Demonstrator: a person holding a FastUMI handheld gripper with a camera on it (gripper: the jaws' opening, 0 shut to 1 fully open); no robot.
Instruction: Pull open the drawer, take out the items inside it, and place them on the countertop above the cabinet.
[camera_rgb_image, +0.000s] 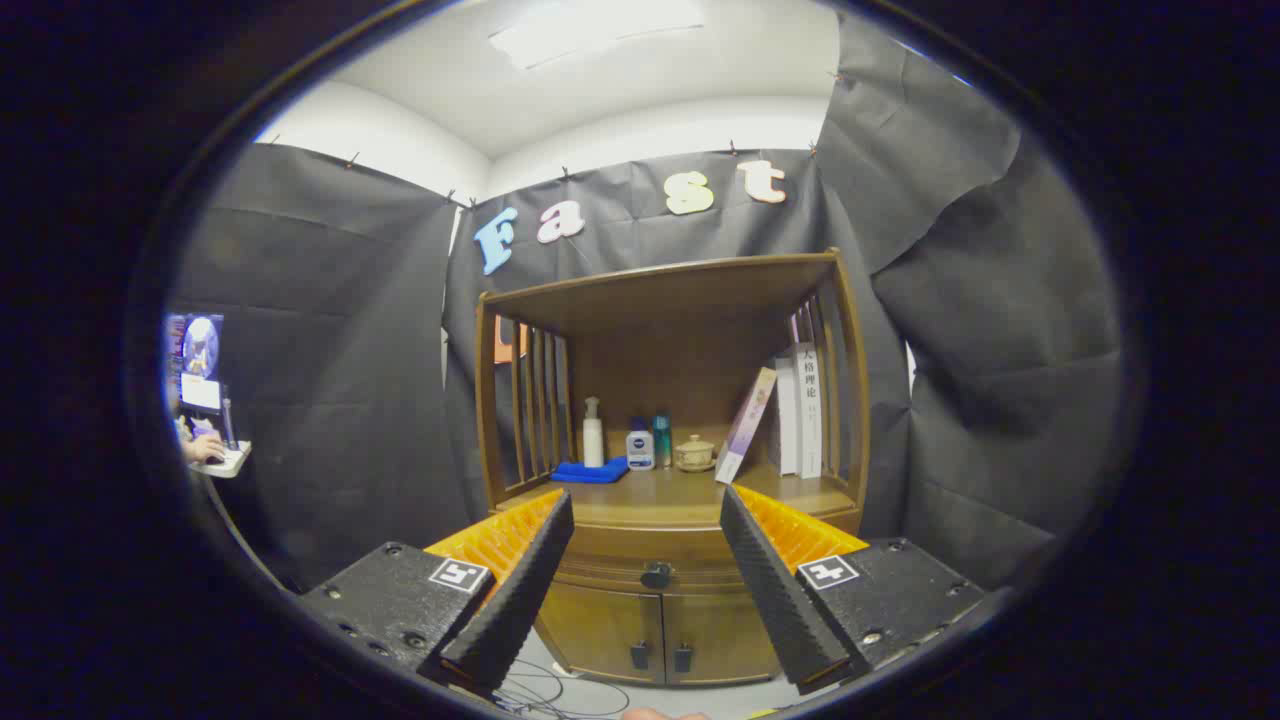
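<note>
A brown wooden cabinet stands straight ahead against the booth wall. Its drawer (650, 570) is closed, with a dark round knob (656, 575) at its middle. The knob lies beyond my fingers, in line with the gap between them. My gripper (647, 505) is open, with nothing between the fingers. The countertop (690, 495) above the drawer is an open shelf space under a wooden roof. What the drawer holds is hidden.
On the countertop stand a white pump bottle (593, 432), a blue cloth (590, 471), small jars (650, 445), a lidded pot (694, 454) and books (795, 410) at the right. Two lower doors (655, 635) sit under the drawer. Cables (560, 690) lie on the floor. A person's hand (205, 448) is far left.
</note>
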